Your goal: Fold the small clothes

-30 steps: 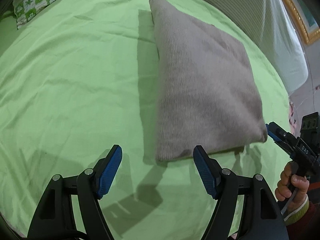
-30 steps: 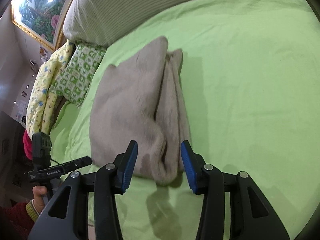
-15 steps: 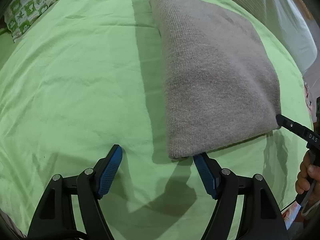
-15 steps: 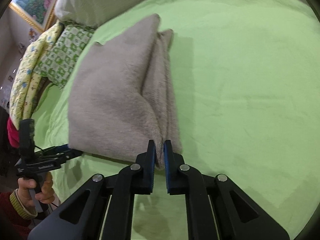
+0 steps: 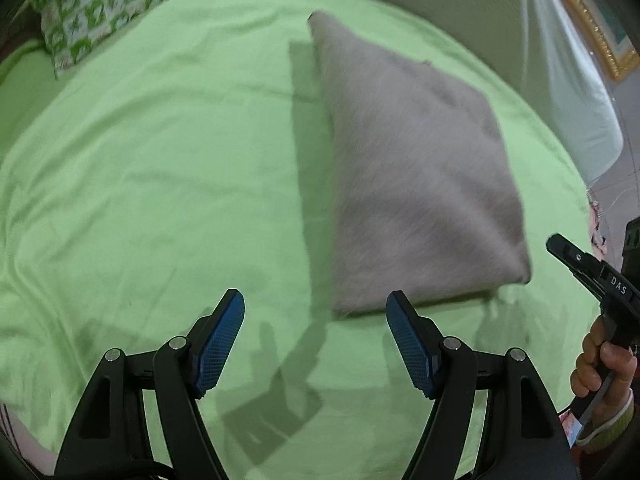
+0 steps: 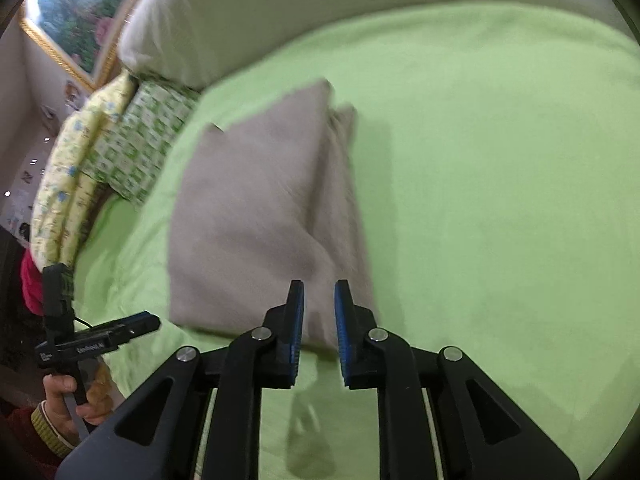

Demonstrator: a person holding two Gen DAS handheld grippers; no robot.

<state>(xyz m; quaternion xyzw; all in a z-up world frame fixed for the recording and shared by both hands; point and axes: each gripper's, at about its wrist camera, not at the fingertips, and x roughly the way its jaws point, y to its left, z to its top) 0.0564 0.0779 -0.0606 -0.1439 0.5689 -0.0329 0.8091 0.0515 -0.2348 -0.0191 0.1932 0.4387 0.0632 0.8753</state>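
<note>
Left gripper (image 5: 314, 300) is spread wide, blue pads well apart, nothing caught between them. It hangs over the green sheet (image 5: 140, 184) just off the near corner of the folded grey knit (image 5: 416, 184), with its right-hand pad close beside the knit's near edge, though I can't say it touches.

The knit itself lies flat on the sheet, folded into a neat rectangle. From my right camera I can see its layers stacked along the edge that faces the open side of the bed.

Right gripper (image 6: 319, 292) sits at the knit's other near corner. Its jaws have just been opening: there's a narrow slot between the pads now. That corner shows through the slot, but the pads don't look pressed on it. From the left camera the gripper's tip stands a little clear of the corner, so I'm calling it let go.

My right hand (image 5: 604, 364) wraps the handle beside the knit. A green-and-white patterned pillow (image 5: 100, 12) sits beyond the knit, at the far edge of the sheet. The picture is a bit blurred.
</note>
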